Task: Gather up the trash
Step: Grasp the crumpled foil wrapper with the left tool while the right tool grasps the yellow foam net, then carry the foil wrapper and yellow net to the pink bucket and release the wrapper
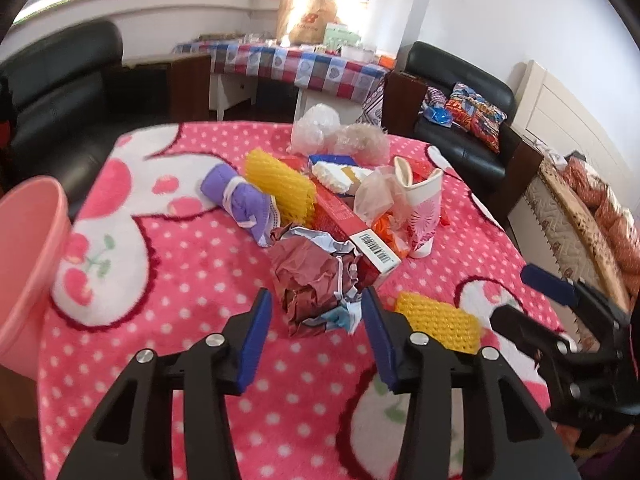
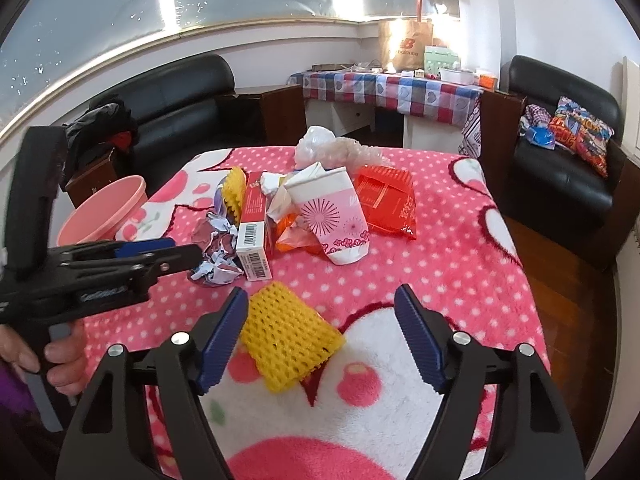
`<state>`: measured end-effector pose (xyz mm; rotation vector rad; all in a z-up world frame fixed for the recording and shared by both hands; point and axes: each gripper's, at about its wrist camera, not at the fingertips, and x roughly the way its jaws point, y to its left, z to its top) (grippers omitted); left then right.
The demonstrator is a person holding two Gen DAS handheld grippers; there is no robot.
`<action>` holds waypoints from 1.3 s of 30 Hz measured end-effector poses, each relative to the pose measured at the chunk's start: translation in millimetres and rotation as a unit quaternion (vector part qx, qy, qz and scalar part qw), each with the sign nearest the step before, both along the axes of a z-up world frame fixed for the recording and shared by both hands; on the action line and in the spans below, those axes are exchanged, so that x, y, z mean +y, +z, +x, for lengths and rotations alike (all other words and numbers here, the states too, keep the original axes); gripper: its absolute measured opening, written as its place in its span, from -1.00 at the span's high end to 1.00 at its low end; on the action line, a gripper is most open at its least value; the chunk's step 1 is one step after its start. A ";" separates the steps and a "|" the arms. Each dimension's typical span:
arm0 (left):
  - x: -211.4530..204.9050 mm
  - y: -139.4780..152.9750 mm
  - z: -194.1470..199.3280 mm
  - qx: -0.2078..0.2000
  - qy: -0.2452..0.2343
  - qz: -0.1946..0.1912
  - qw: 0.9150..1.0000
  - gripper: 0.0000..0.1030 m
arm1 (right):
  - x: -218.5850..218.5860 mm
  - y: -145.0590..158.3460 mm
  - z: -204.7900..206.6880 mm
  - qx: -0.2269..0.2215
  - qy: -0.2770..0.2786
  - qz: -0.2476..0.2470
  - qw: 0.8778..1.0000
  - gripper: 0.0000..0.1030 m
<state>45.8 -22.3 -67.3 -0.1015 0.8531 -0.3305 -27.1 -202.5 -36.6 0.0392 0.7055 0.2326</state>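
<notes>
**Both grippers open over the litter on the pink blanket**

The left gripper (image 1: pixel 316 308) hangs low over the near part of the pink polka-dot blanket (image 1: pixel 192 272), its blue-padded jaws spread apart on either side of a crumpled maroon paper ball (image 1: pixel 312 280); whether the pads touch the paper cannot be told. The right gripper (image 2: pixel 320 312) is also wide open, holding nothing, with a yellow foam net (image 2: pixel 286 336) lying flat on the blanket between its fingers, closer to the left pad.

The rest of the trash sits heaped toward the middle of the blanket. A red carton with a barcode (image 2: pixel 254 232) lies beside the paper ball. A squashed pink-and-white paper cup (image 2: pixel 334 220) lies tilted to its right, and a red plastic packet (image 2: pixel 386 200) lies beyond the cup. A second yellow foam net (image 1: pixel 280 184) and a purple rolled cloth (image 1: pixel 236 196) rest on the heap's left side. Clear plastic bags (image 1: pixel 316 124) are bunched near the far edge.

A pink basin (image 2: pixel 108 208) stands at the blanket's left edge.
</notes>
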 end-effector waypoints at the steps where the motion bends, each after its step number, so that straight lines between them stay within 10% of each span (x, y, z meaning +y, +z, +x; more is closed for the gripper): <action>1: -0.3 -2.9 4.2 0.008 0.002 -0.006 1.000 0.19 | -0.9 -0.5 0.7 0.001 0.001 0.002 1.000 -0.47; 12: 2.8 -3.7 2.2 0.001 -0.005 -0.016 1.000 0.61 | -10.6 0.5 26.9 0.009 -0.001 0.019 1.000 -0.46; 30: 42.4 12.6 -24.3 -0.018 0.016 -0.021 0.999 0.61 | 4.4 -23.1 28.0 0.101 0.078 -0.013 0.992 -0.44; 39: 48.7 18.8 -38.9 -0.035 0.014 -0.028 0.999 0.61 | 16.9 -25.3 9.9 0.116 0.079 -0.011 0.990 0.61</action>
